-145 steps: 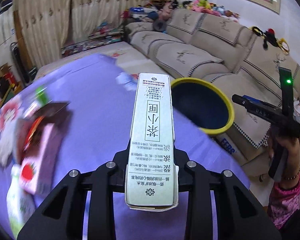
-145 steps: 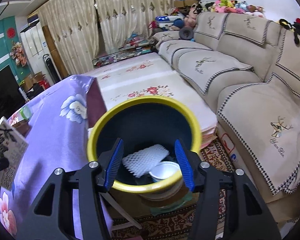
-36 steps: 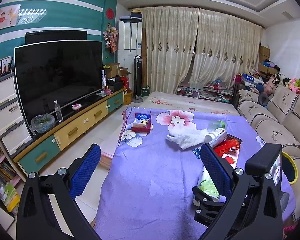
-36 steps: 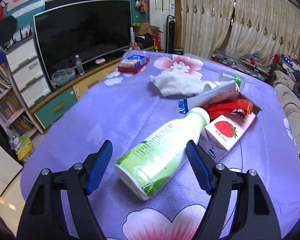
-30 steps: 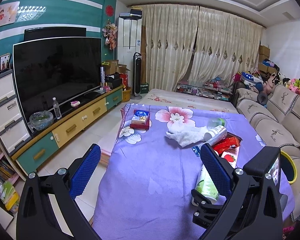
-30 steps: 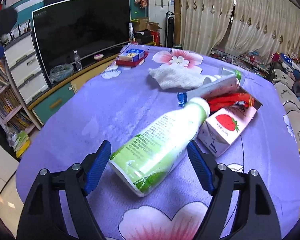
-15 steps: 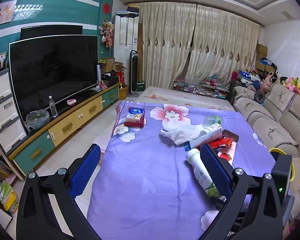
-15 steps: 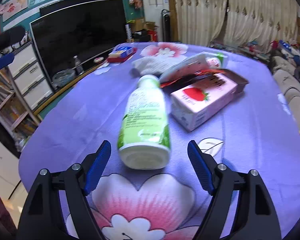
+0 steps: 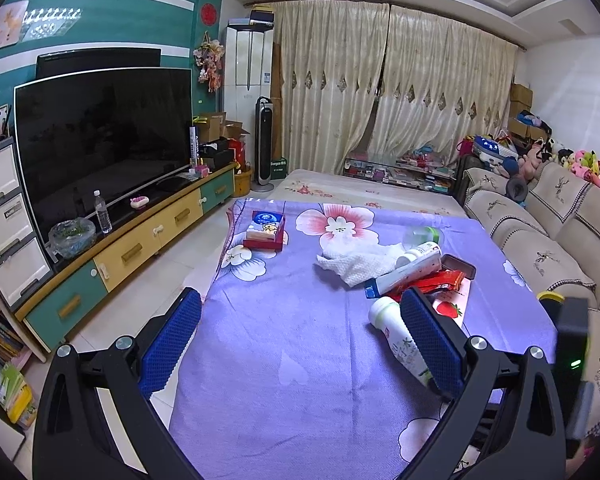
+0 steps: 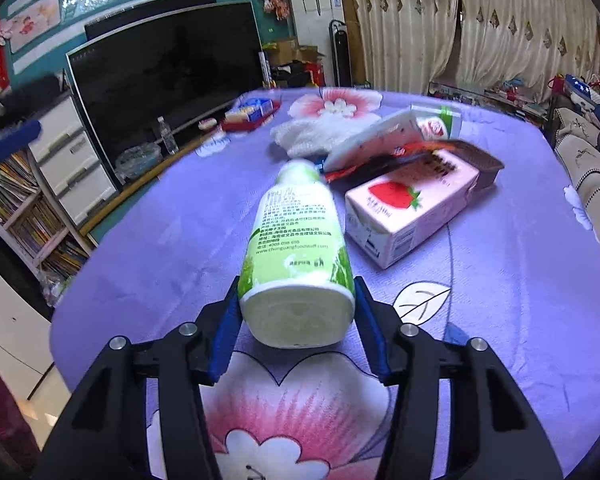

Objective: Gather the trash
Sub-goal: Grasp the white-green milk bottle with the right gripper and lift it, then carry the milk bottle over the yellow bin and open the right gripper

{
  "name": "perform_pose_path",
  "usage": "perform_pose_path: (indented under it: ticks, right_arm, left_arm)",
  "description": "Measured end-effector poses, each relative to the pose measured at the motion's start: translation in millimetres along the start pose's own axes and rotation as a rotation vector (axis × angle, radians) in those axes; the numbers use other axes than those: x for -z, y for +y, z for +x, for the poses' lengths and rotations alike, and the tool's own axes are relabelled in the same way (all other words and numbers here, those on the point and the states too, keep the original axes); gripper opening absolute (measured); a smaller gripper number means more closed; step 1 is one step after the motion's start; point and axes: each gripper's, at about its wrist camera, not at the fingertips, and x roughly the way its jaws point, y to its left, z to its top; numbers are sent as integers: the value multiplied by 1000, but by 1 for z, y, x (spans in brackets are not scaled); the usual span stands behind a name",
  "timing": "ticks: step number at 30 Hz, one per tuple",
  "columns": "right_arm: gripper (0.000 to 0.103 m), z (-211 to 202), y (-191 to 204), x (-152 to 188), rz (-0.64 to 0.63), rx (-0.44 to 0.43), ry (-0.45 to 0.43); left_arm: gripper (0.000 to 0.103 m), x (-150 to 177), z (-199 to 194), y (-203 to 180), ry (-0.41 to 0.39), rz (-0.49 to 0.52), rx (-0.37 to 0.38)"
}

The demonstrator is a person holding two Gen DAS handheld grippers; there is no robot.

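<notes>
Purple floral cloth (image 10: 500,300) carried one smooth green-and-white bottle (image 10: 296,240) lying flat, its base clamped by the right gripper (image 10: 296,320). One boxy pink strawberry carton (image 10: 412,208) lay just beside (one crumpled white rag (image 9: 356,262) beyond). The left gripper (image 9: 300,336) gaped wide, empty.

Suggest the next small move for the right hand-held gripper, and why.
Probably lift: the right hand-held gripper looks closed on the base of the green-label bottle, which lies flat on the purple cloth. Raising it slightly would test the grip.

Left claw (image 9: 300,344) gapes wide, raised; right claw (image 10: 296,320) low, fingers nearly closed.
</notes>
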Motion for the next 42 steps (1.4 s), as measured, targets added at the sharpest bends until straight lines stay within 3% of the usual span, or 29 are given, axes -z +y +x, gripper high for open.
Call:
perform_pose_path:
  ticks: [14,42]
  right_arm:
    - [50,-83,-37,-17,66,-53,-134]
    - [50,-134,-115,-11,200,-25,-194]
  left_arm:
    - [98,3,2,-12,-2,19,21]
    - [98,1,31,-79,64,115,116]
